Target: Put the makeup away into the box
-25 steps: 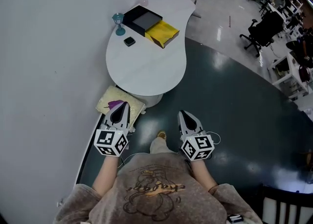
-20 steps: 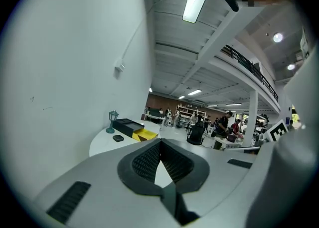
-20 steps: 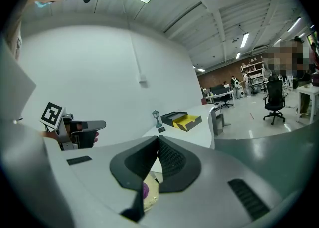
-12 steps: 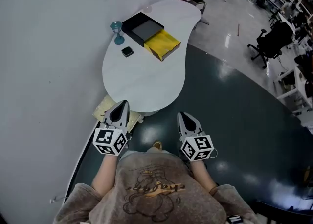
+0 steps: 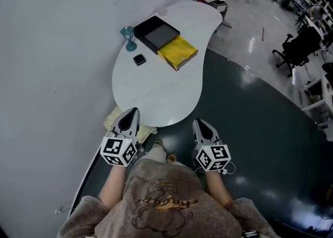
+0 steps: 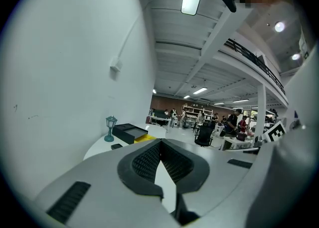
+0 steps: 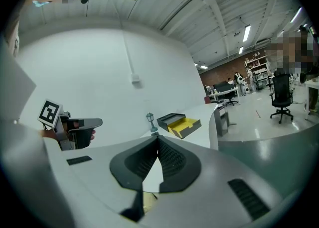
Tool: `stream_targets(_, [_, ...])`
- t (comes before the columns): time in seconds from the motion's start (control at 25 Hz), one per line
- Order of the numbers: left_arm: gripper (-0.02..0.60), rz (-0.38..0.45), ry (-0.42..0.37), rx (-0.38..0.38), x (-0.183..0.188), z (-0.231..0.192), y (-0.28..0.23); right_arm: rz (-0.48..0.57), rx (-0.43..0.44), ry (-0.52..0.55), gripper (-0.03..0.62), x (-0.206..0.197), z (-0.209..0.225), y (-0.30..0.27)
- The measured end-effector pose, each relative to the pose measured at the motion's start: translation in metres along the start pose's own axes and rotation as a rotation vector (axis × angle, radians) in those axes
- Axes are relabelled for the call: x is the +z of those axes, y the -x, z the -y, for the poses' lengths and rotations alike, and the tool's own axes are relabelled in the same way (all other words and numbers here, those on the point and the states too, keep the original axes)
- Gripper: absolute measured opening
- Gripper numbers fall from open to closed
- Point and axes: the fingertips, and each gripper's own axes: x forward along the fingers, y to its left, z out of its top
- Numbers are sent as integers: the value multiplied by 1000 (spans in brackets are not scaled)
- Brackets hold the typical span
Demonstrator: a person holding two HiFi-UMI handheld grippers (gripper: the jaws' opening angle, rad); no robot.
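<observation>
- We see a pale cushion on the dark floor at the lower left, partly under the table's near edge.
- The left gripper points at the near edge of the white table. Its jaws are pressed together, and we see nothing between them.
- A small blue lamp figure stands upright at the table's far left edge, close to the white wall.
- The small black makeup case lies flat on the tabletop, just in front of the lamp figure. It is near the box but not touching it, and well apart from both grippers.
- The black box lies open at the far end of the table and shows a grey inside.
- An open yellow tray lies against the black box's right side.
- The right gripper is over the floor just beside the table's near edge. Its jaws are also pressed together, with nothing between them.
- A black office chair stands on the grey floor at the far right, well apart from the table.
</observation>
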Motion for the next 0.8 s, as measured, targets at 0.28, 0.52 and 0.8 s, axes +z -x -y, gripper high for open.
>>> stream_targets(0.28, [20, 2, 6, -5, 5, -10, -31, -4, 11, 7, 2, 8, 12, -21])
stream_targets(0.52, [20, 11, 20, -15, 15, -27, -68, -13, 29, 14, 2, 18, 17, -56])
stream_targets(0.8, [20, 15, 22, -28, 25, -48, -113, -7, 5, 25, 2, 42, 34, -100])
